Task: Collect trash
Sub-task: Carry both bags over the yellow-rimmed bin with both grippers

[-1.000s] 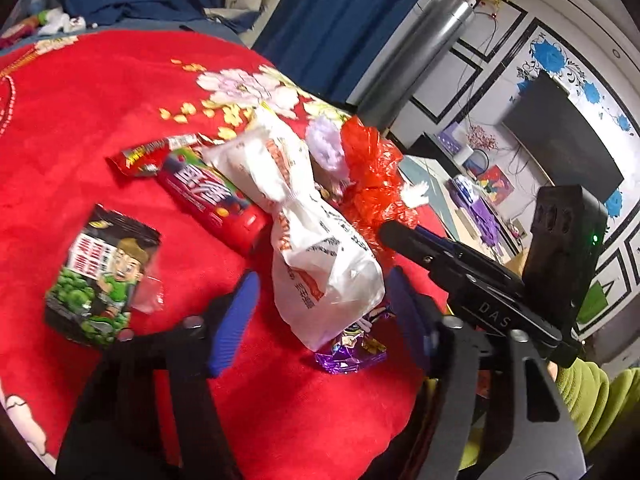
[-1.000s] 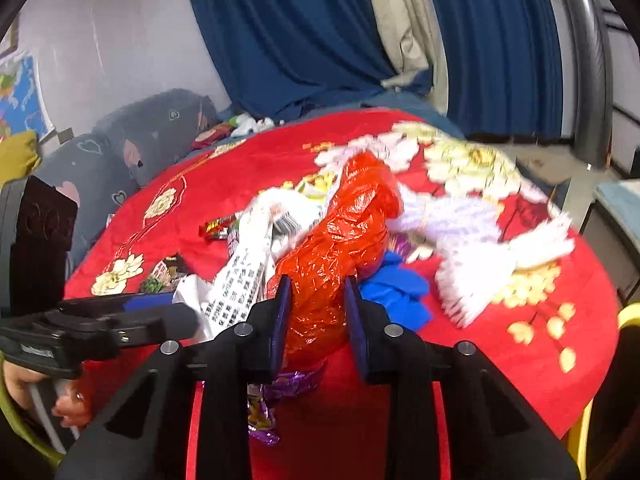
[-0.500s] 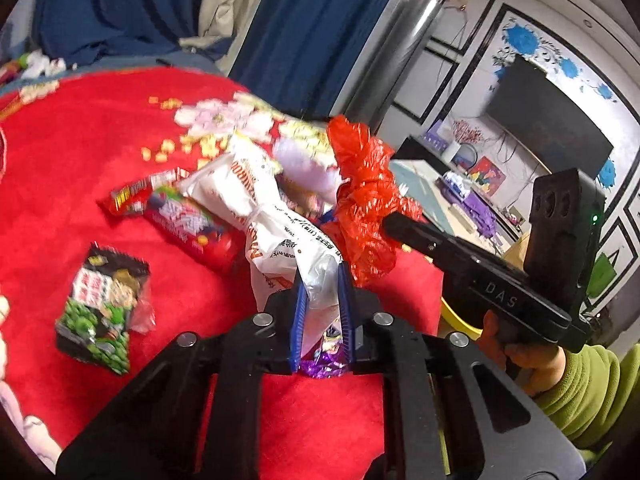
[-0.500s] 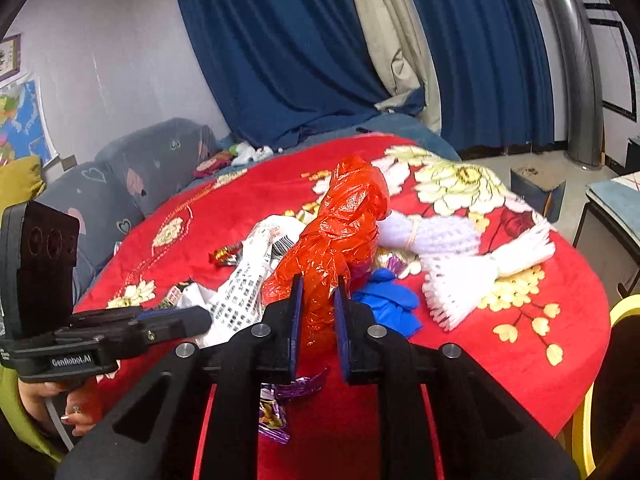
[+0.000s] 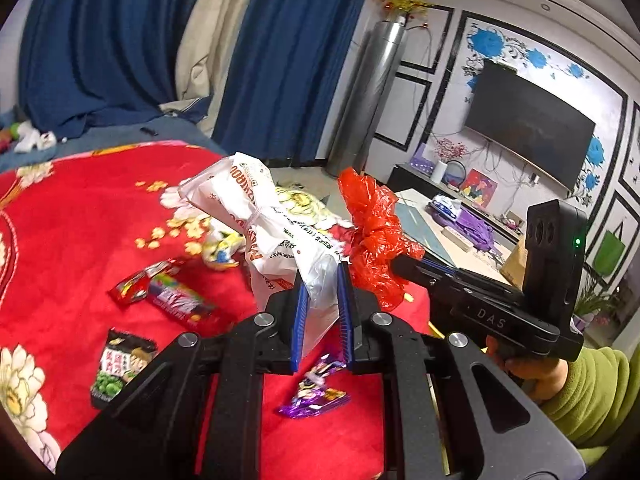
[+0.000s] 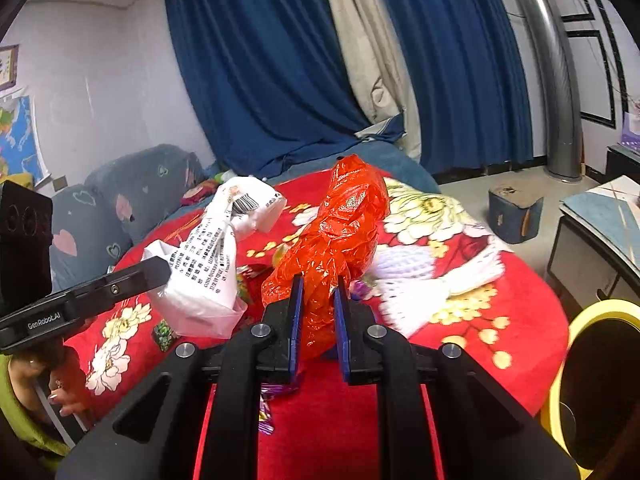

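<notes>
Ahead of your grippers and beyond the far edge of the red floral blanket (image 5: 80,216), you have blue curtains (image 6: 280,80) with a beige drape (image 6: 360,40) hanging between them. Off to the right of your left gripper a dark television (image 5: 528,128) hangs on a white wall with blue flower decals (image 5: 488,42), above a low cabinet cluttered with small items. A silver column (image 6: 552,80) stands up and to the right of your right gripper. To that gripper's left sits a grey sofa (image 6: 132,196) patterned with hearts.
</notes>
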Demonstrator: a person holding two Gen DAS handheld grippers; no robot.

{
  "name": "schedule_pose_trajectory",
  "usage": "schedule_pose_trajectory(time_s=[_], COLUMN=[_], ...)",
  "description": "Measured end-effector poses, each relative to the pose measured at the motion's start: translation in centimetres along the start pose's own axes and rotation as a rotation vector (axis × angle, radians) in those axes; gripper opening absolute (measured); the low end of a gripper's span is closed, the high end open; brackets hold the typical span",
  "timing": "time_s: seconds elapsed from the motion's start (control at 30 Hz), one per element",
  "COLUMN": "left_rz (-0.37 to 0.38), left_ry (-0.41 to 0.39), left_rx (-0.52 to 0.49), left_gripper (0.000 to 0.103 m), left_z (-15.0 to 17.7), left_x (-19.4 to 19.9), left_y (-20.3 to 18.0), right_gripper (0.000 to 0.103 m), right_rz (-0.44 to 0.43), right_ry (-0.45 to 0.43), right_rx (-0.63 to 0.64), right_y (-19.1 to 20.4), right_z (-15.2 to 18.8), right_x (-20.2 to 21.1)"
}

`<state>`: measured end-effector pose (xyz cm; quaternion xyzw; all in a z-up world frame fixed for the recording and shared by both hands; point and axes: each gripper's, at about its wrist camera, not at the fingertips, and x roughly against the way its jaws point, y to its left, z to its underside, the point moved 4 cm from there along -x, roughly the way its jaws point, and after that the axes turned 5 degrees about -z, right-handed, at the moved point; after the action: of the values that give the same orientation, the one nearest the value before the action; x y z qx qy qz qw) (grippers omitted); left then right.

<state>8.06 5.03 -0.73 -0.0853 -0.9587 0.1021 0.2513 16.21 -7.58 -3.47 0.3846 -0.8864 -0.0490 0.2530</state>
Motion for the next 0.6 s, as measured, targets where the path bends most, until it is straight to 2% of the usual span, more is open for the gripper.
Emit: schedule_pose_trajectory(time_s=[0.6], left_rz=[0.115], left_ry=[0.010], left_rx=[-0.118], left_gripper=[0.009], left_z=[-0.9], left_x=[-3.0], left_y=[-6.4], right_gripper=[0.014], right_rz=[0.155], right_ry=[-0.079], right_rx=[-0.076], right_y=[-4.9], right_z=[-0.4], right_x=[6.1])
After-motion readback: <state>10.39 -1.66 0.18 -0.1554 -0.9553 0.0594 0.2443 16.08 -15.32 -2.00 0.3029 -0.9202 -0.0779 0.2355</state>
